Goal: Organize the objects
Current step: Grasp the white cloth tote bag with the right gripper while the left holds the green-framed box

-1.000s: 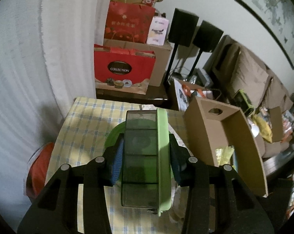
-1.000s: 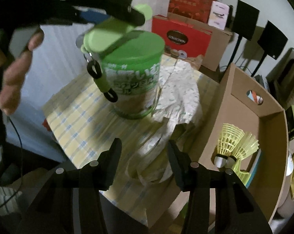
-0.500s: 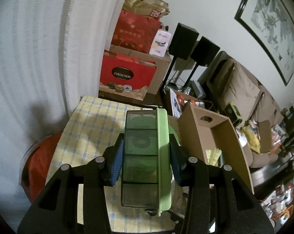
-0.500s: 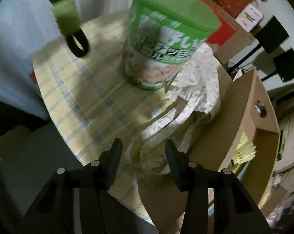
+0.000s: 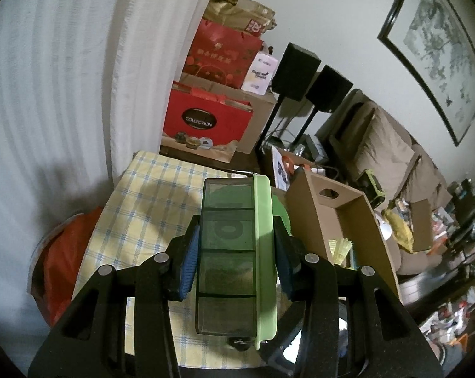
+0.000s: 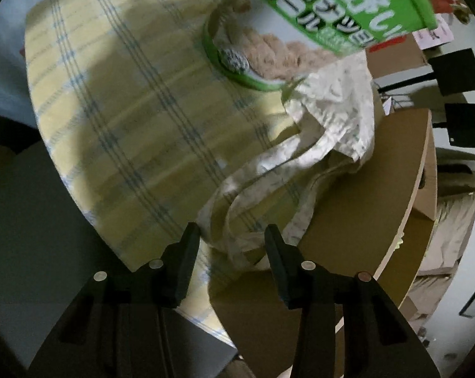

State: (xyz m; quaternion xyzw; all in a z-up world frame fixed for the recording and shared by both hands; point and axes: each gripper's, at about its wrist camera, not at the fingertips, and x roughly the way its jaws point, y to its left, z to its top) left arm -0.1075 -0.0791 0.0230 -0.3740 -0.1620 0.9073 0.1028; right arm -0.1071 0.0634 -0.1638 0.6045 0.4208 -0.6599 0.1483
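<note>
The translucent grey pill organizer with a light green lid [image 5: 234,252] is clamped in the left gripper [image 5: 234,261]: the blue pads press on its two long sides, the lid side at 3 o'clock. Its long axis runs from 6 to 12 o'clock in the left wrist view, straight away from the camera, and its four compartments lie in a row along this line. It is held in the air above the counter with the yellow checked cloth [image 5: 149,208].

The right gripper [image 6: 232,236] points steeply down at the near edge of the counter. Its jaws stand partly apart and have just been closing. The handles of the crumpled white patterned cloth bag [image 6: 332,126] lie between the fingertips, but the pads do not press on them.

At 1 o'clock of this gripper the bag leans against the round green and white food canister with printed characters [image 6: 316,15], which stands on the cloth. At 3 o'clock of the bag is the brown cardboard box [image 5: 347,208], just beside the counter; yellow shuttlecocks [image 5: 341,247] are inside it.
</note>
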